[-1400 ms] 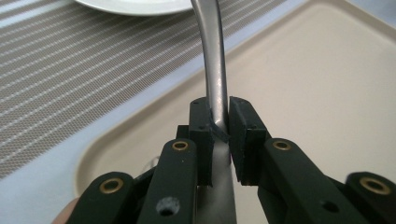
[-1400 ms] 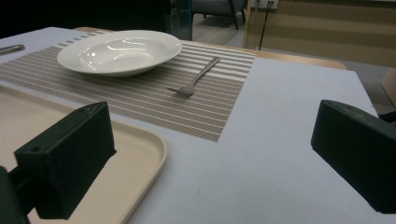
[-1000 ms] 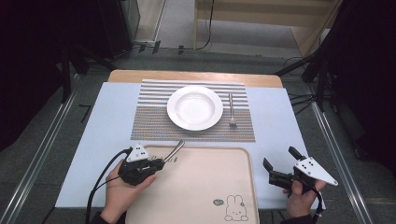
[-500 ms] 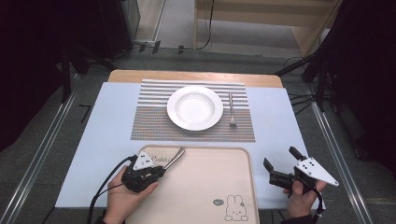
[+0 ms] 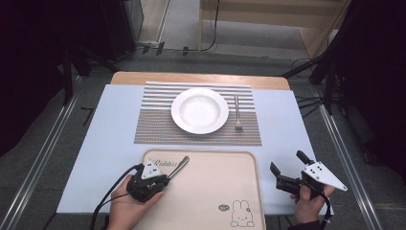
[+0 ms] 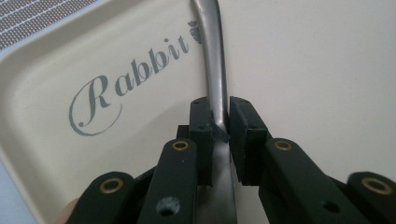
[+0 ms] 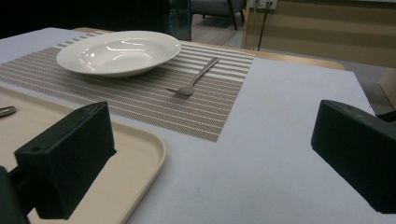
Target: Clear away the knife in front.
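My left gripper (image 5: pixel 165 177) is shut on the handle of a silver utensil (image 5: pixel 178 166), which points up and right over the beige tray (image 5: pixel 215 191). In the left gripper view the two pads (image 6: pixel 243 123) of that gripper (image 6: pixel 219 120) pinch the metal handle (image 6: pixel 212 56) just above the tray (image 6: pixel 327 70), beside the word "Rabbit". My right gripper (image 5: pixel 287 162) is held open off the tray's right side, nothing between its jaws. In the right gripper view the open gripper (image 7: pixel 210 133) frames bare tablecloth.
A white plate (image 5: pixel 199 110) sits on a striped placemat (image 5: pixel 153 124), with a fork (image 5: pixel 237 112) to its right. From the right gripper I see the plate (image 7: pixel 119 50), the fork (image 7: pixel 194 80) and the tray's corner (image 7: pixel 140 154). A rabbit drawing marks the tray's near right.
My left gripper has shifted a little toward the near side with the utensil still in it, so the utensil now lies fully over the tray. The right gripper has kept still.
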`<state>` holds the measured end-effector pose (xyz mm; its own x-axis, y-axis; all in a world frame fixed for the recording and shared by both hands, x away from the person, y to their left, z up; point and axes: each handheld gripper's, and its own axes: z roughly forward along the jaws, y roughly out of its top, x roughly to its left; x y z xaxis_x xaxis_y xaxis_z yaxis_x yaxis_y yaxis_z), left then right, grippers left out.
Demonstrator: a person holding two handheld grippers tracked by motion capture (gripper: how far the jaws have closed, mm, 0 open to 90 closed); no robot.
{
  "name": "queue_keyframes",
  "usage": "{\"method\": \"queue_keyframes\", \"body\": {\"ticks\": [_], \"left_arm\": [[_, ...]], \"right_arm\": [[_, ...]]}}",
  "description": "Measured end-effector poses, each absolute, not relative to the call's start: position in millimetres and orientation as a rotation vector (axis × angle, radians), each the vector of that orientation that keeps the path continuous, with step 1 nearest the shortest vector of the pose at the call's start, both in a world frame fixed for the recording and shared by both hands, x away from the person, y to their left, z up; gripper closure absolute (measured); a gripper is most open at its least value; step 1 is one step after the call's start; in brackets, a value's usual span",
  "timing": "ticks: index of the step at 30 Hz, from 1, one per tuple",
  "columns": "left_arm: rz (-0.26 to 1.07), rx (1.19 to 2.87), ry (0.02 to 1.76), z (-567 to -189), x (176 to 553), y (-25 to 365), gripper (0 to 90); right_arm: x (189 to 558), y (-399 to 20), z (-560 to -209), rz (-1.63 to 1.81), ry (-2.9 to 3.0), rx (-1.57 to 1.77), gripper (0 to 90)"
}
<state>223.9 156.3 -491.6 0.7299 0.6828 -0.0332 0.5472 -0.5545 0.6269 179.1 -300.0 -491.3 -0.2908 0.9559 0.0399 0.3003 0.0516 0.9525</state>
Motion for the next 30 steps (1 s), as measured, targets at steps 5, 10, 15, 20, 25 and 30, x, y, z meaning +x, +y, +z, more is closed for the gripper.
{"method": "queue_keyframes", "body": {"ticks": [5,10,15,20,25,30], "left_arm": [[0.286,2.273,0.911,-491,223,157,76.1],[0.270,2.235,0.881,-490,229,156,66.6],[0.270,2.251,0.792,-488,232,144,79.4],[0.269,2.312,0.714,-491,236,124,89.1],[0.363,2.391,0.682,-495,240,108,89.4],[0.383,2.408,0.693,-495,245,111,89.5]], "right_arm": [[179,-299,-491,1.259,1.673,1.280,0.0],[180,-298,-492,1.257,1.677,1.276,0.0],[181,-298,-493,1.251,1.682,1.273,0.0],[181,-296,-493,1.248,1.687,1.275,0.0],[181,-297,-494,1.246,1.687,1.283,0.0],[182,-296,-494,1.241,1.692,1.278,0.0]]}}
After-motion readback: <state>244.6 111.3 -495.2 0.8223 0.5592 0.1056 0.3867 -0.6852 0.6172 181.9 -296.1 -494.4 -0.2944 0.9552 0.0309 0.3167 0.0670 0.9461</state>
